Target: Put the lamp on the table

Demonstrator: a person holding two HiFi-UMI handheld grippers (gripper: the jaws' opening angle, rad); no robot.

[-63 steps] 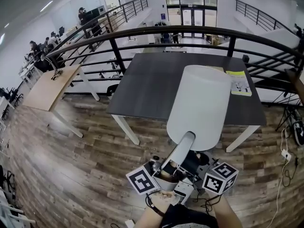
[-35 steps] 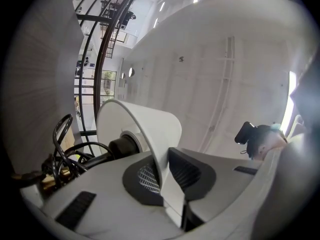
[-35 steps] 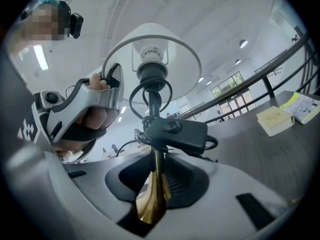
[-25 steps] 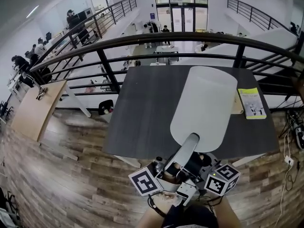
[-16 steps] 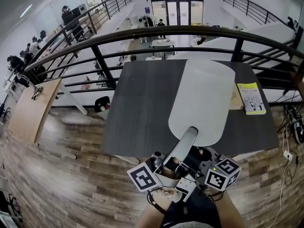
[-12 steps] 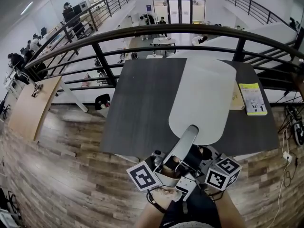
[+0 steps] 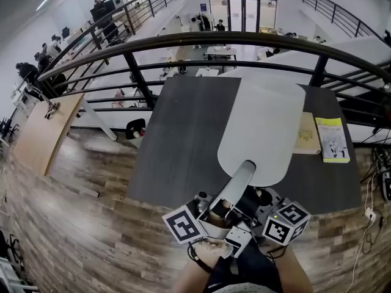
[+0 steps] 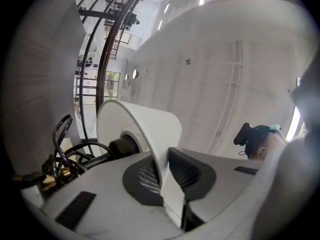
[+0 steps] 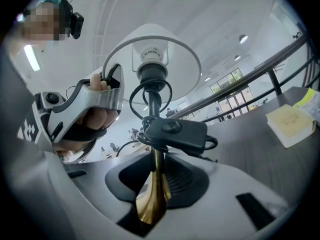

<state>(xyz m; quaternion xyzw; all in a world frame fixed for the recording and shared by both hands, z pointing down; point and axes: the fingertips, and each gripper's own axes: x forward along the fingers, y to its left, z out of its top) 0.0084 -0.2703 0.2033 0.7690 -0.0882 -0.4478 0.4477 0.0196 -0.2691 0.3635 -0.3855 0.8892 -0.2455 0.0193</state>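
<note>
The lamp has a tall white shade (image 7: 264,124) and is carried tilted over the near part of the dark table (image 7: 177,139). My left gripper (image 7: 243,173) is shut on the shade's lower rim; in the left gripper view the thin white rim (image 8: 167,181) is pinched between the pads. My right gripper (image 7: 252,201) sits just under the shade, shut on the lamp's brass stem (image 9: 154,194). Above that stem I see the black switch box (image 9: 172,131) with coiled cord and the bulb socket (image 9: 152,66). The lamp's foot is hidden.
A tan book (image 7: 304,134) and a yellow booklet (image 7: 333,139) lie at the table's right side. A dark metal railing (image 7: 183,41) curves behind the table over a drop to a lower floor. Wood flooring (image 7: 73,212) lies to the left, cables (image 7: 376,206) at right.
The table has come nearer and lower in view, so the lamp now hangs over its near half instead of in front of it. Both grips are unchanged.
</note>
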